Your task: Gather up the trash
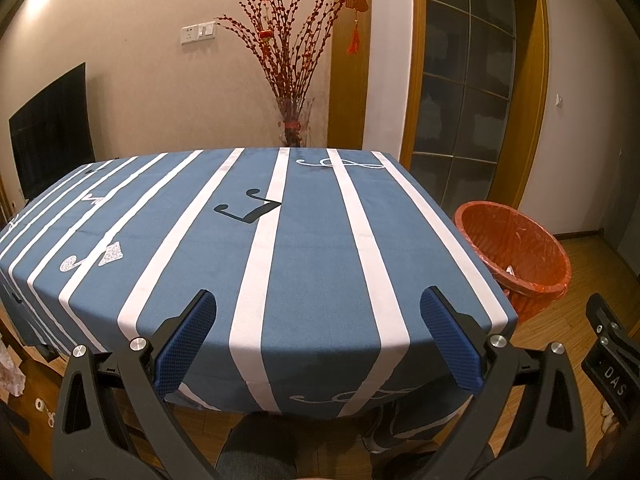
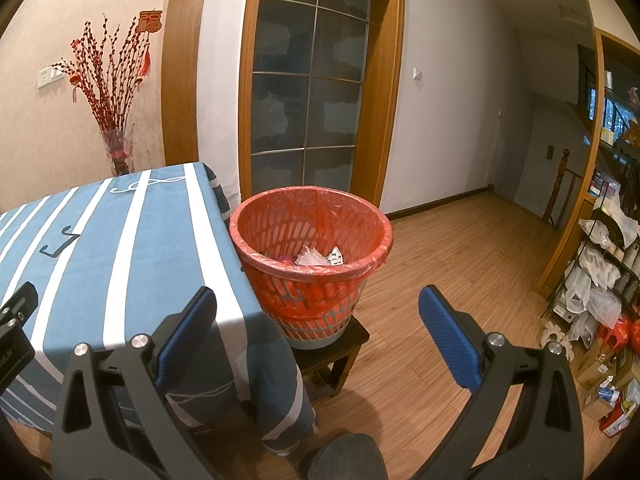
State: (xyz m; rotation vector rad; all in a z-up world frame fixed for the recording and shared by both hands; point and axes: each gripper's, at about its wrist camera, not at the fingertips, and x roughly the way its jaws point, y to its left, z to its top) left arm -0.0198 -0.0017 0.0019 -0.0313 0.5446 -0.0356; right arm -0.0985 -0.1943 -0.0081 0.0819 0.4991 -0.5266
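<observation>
The bin (image 2: 310,236) stands on a stool (image 2: 352,338) just right of the table (image 1: 304,264), trash (image 2: 316,258) inside.

Left wrist cam sits low at the near table edge, facing straight across the tablecloth (image 1: 304,248) to the far wall. Right wrist cam sits further right, aimed at the bin (image 2: 310,240). Shared: bin, the table's right side, vase (image 1: 294,120), door.

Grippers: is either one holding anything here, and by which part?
Nothing is held. The left gripper is open over the tablecloth, and the right gripper is open near the bin, which has trash inside.
</observation>
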